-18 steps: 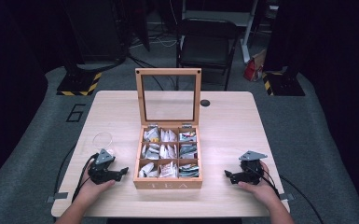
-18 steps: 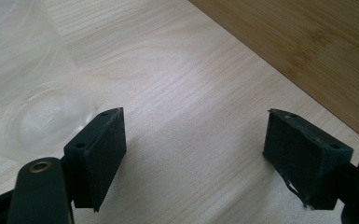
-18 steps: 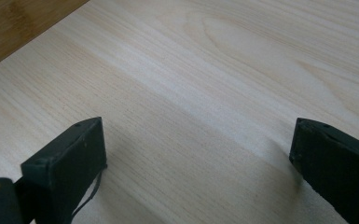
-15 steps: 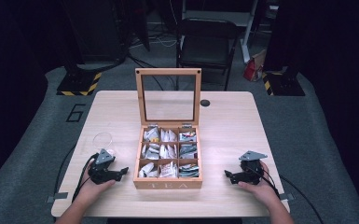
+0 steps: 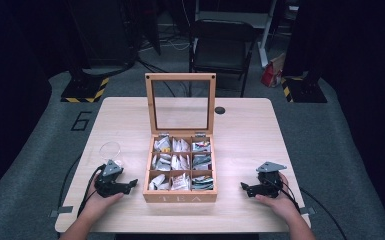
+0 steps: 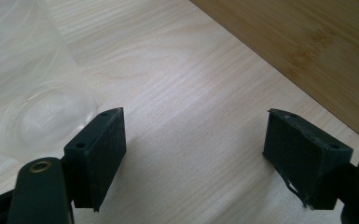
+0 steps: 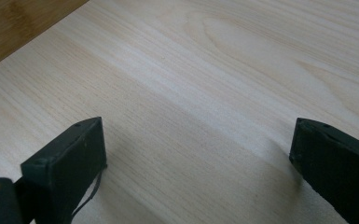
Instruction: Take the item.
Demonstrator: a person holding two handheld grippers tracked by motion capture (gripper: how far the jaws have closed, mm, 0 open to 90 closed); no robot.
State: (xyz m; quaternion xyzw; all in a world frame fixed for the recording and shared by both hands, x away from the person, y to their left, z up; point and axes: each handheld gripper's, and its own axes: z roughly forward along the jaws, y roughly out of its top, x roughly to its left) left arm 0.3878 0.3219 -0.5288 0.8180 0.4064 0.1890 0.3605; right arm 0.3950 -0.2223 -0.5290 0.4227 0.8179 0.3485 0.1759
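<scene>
wooden tea box (image 5: pixel 180 196) sits mid-table in the high view, lid propped up so its nine compartments of tea bags (image 5: pixel 181 161) are reachable. left gripper (image 5: pixel 130 184) and right gripper (image 5: pixel 245 187) rest either side, looks like a ready pose. left gripper view: jaws wide, nothing between, empty clear cup (image 6: pixel 28 88) just beside. right gripper view: jaws wide over bare table (image 7: pixel 205 84).

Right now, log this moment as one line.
left gripper: jaws open, empty | right gripper: jaws open, empty | tea box: lid up | cup: upright
</scene>
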